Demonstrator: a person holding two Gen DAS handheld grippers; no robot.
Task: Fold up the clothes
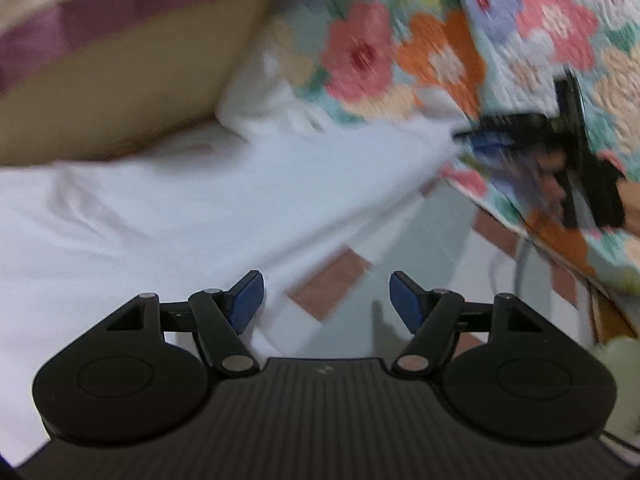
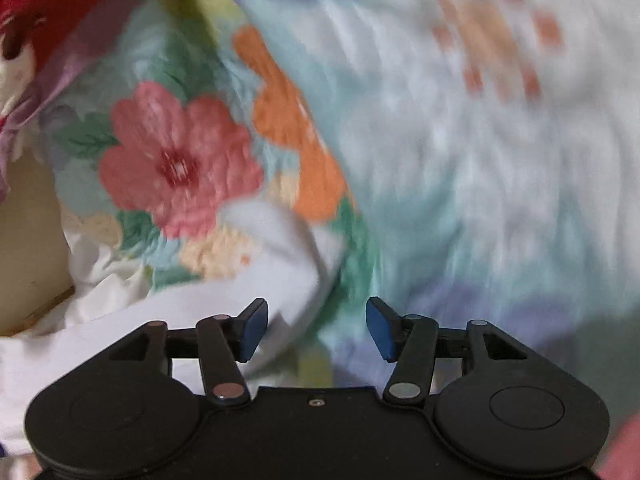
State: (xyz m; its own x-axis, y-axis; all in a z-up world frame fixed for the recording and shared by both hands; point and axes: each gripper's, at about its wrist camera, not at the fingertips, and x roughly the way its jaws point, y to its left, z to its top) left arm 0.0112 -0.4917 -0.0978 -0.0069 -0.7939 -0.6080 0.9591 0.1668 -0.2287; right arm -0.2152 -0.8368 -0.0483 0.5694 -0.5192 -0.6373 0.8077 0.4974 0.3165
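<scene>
A white garment (image 1: 160, 208) lies spread over the bed, stretching from the left towards the upper right. My left gripper (image 1: 326, 300) hovers over its near edge, open, with nothing between its blue pads. In the left wrist view my right gripper (image 1: 476, 138) shows blurred at the garment's far right tip, held by a gloved hand (image 1: 608, 196). In the right wrist view my right gripper (image 2: 316, 328) stands open. A rolled fold of the white garment (image 2: 280, 240) lies just ahead of its left finger, not pinched by the pads.
A floral quilt (image 1: 420, 52) with pink and orange flowers is bunched behind and to the right of the garment, filling most of the right wrist view (image 2: 180, 152). A beige padded bed side (image 1: 120, 92) rises at the left. A pale sheet with brown squares (image 1: 332, 284) shows beneath.
</scene>
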